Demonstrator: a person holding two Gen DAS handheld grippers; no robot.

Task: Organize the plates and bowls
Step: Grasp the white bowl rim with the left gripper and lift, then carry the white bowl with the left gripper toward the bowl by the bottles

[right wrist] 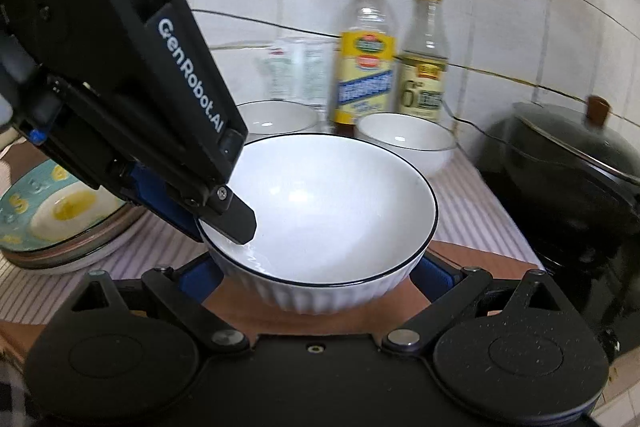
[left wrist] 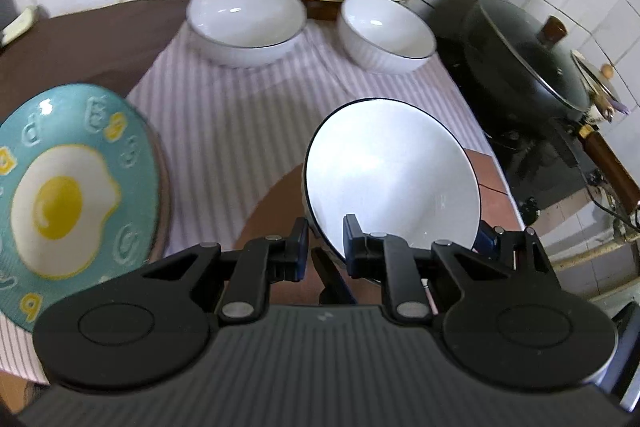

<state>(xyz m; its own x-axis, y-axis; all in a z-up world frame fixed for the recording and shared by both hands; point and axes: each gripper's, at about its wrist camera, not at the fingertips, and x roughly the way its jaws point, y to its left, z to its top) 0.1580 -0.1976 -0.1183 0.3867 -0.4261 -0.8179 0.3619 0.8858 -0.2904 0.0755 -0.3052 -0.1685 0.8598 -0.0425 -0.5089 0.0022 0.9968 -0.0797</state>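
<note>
My left gripper is shut on the rim of a white bowl with a dark rim line, one finger inside and one outside. In the right wrist view the same bowl sits between my right gripper's wide-open fingers, which flank its ribbed base without closing on it; the left gripper clamps its left rim. Two more white bowls stand at the back, a large one and a small one. A teal fried-egg plate tops a plate stack on the left.
A striped cloth covers the brown counter. Two bottles and white packets stand against the tiled wall. A black lidded wok sits on the stove to the right, close to the bowls.
</note>
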